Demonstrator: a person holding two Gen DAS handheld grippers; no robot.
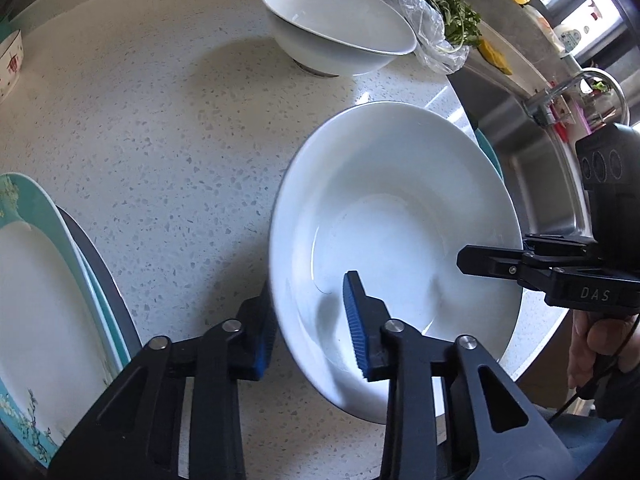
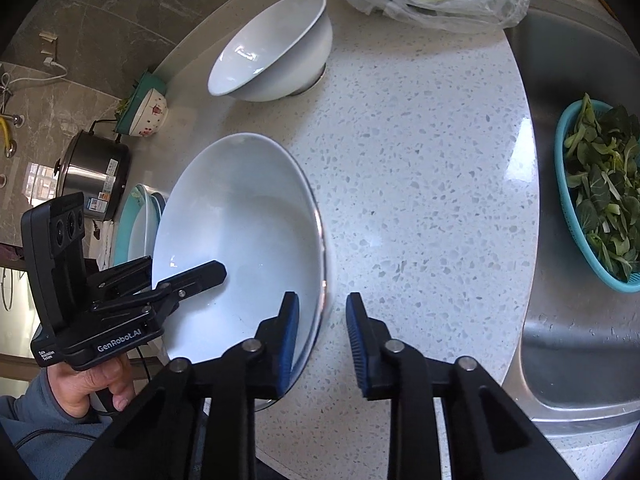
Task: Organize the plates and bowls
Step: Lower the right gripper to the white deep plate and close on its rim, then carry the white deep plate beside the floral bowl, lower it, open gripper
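- Deep plate (image 1: 394, 248) sits on worktop (image 1: 160, 120) near its front edge.
- Left claw (image 1: 310, 320) open, fingers straddling plate's left rim, w/ one inside.
- Right claw (image 2: 322, 340) open, straddling the opposite rim.
- Bowl (image 1: 340, 26) farther back; plate stack (image 1: 48, 280) at left.

Your left gripper (image 1: 309, 322) straddles the wide white shallow bowl's (image 1: 384, 208) rim, whose near part blurs, hiding its outer finger. Left of those tongs, the teal-rimmed floral plate (image 1: 36, 280) runs off the picture's edge, as does the small red-patterned bowl (image 1: 10, 62) farther away. Right of your right gripper (image 2: 322, 338), the teal plastic basket of greens (image 2: 568, 200) is cut off too.
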